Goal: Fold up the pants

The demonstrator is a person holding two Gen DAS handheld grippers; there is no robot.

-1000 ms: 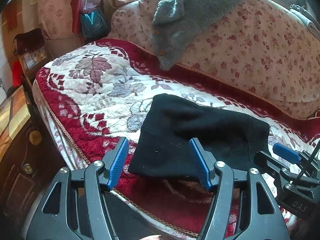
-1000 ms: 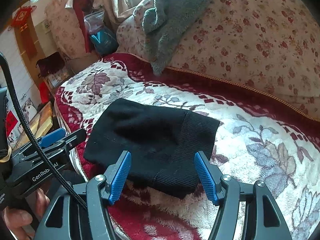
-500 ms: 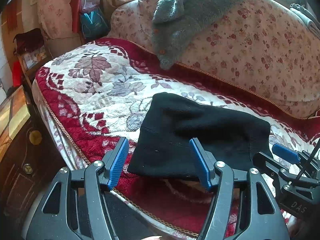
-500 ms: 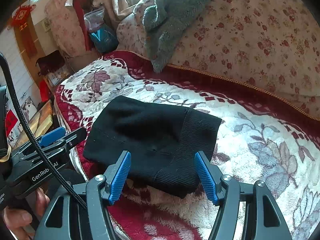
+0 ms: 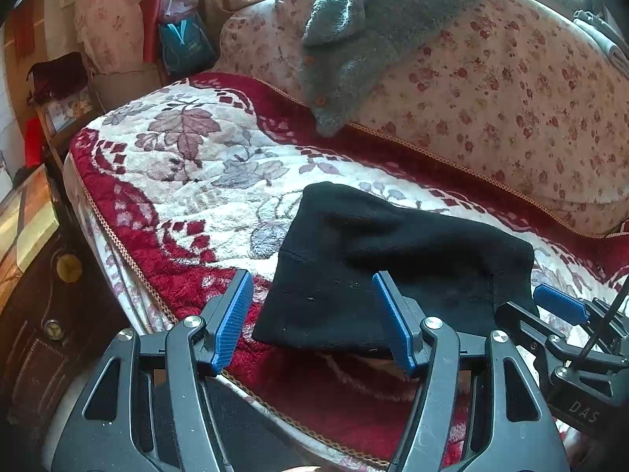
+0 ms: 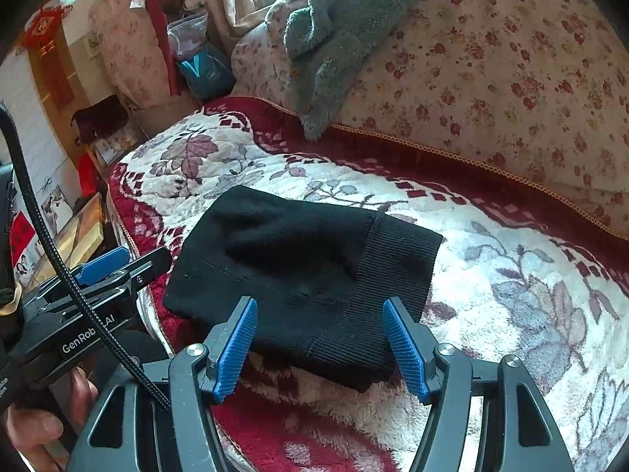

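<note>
Black knit pants [image 5: 397,259] [image 6: 298,271] lie folded into a compact bundle on the red-and-white floral blanket [image 5: 188,181] [image 6: 511,275], near its front edge, with the ribbed band toward the right. My left gripper [image 5: 310,306] hovers open just in front of the bundle's left near corner, its blue pads touching nothing. Open too, my right gripper [image 6: 318,334] hangs over the bundle's near right edge, and no cloth is pinched. Each gripper shows at the edge of the other's view: the right gripper [image 5: 566,314] and the left gripper [image 6: 106,267].
A grey fuzzy garment [image 5: 365,39] [image 6: 334,47] drapes over the floral sofa back [image 5: 511,90]. Dark wooden furniture [image 5: 39,314] stands left of the seat's edge, with bags [image 5: 184,39] piled in the far corner. A person's hand [image 6: 35,428] holds the left tool.
</note>
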